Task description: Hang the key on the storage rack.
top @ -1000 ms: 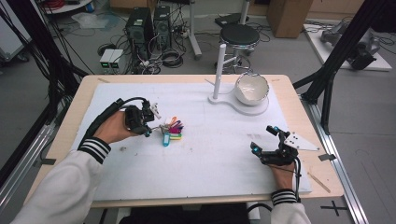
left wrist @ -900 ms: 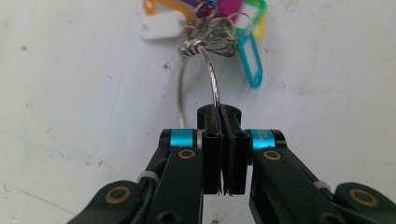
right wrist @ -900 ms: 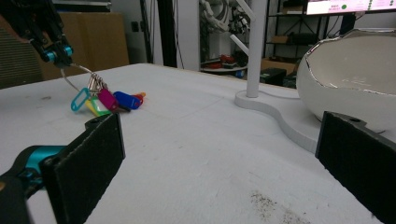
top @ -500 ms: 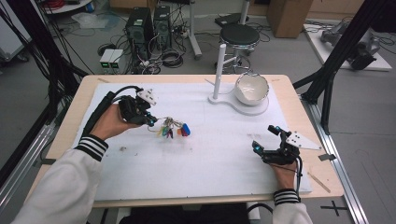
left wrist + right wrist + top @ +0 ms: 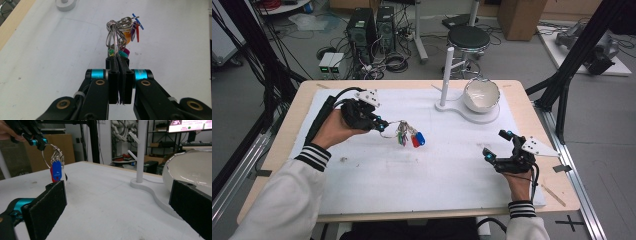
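Left hand-held gripper (image 5: pixel 379 124) had risen since the earlier frames: a second before, the bunch of keys (image 5: pixel 409 136) lay on the white mat (image 5: pixel 427 170) at the jaw tips; now it hung clear of the mat, dangling from the gripper over the left half of the surface (image 5: pixel 287 135), toward the far edge. Left hand had also drawn back toward the left edge and tipped up. Jaws clenched on one wire ring of the bunch; in the left gripper view the two black jaws met flat with the ring (image 5: pixel 115 37) pinched at their tips. Coloured tags, red and blue lowest, hung beneath the rings.

Right hand-held gripper (image 5: pixel 498 146) had not shifted: near the right edge toward the near side, low over the mat, jaws released and wide apart, nothing between them.

White bowl (image 5: pixel 481 95) and white peg stand (image 5: pixel 447 75) on their shared base, far right of centre, as before.

Hard to make out: count of keys and rings, tangled together in the left gripper view. In the right gripper view the bowl (image 5: pixel 190 170) was cut off by the right frame edge and partly behind the right jaw; the stand's top ran out of frame; the left hand was cut at the top left corner.
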Motion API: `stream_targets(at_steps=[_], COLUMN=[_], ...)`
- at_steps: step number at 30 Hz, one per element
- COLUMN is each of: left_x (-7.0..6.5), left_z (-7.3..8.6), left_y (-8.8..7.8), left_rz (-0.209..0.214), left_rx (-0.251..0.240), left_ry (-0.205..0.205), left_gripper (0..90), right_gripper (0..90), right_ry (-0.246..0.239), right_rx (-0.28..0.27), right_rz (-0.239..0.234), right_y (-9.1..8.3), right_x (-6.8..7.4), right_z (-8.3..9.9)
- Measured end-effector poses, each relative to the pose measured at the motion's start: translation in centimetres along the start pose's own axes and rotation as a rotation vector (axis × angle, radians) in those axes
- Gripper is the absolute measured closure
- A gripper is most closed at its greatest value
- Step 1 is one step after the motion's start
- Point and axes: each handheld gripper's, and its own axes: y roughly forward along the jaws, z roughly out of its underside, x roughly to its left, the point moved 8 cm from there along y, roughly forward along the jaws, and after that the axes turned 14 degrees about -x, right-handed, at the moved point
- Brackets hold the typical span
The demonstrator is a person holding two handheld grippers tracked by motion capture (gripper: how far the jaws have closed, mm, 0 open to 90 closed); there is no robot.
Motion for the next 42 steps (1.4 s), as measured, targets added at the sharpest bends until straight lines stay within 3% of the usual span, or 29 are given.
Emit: stream_targets(at_steps=[7,19,24,32,42], left_x=[-0.5,-1.6,-2.2,-3.4,-4.4], left_z=[-0.8,-2.3,-3.2,-5.4,-6.3], left_y=[0.7,2.6,3.5,5.0,6.5], left_rz=[0.041,0.12,0.146,0.201,0.237], left_rx=[-0.048,-0.114,-0.111,-0.101,-0.062], left_ry=[0.011,0.027,0.035,0.081,0.117], left_gripper=[87.4,87.3,87.3,87.3,87.3], right_gripper=[0.9,0.9,0.9,0.9,0.9], right_ry=[-0.004,-0.014,-0.028,-0.058,-0.091], right_rx=[-0.016,0.029,0.054,0.105,0.177], right_rz=[-0.049,-0.172,-0.214,-0.273,-0.348], right_y=[1.3,4.6,5.9,7.3,8.8], right_x=[0.5,2.0,2.4,3.2,4.5], right_z=[-1.8,-4.9,-5.7,-6.5,-6.6])
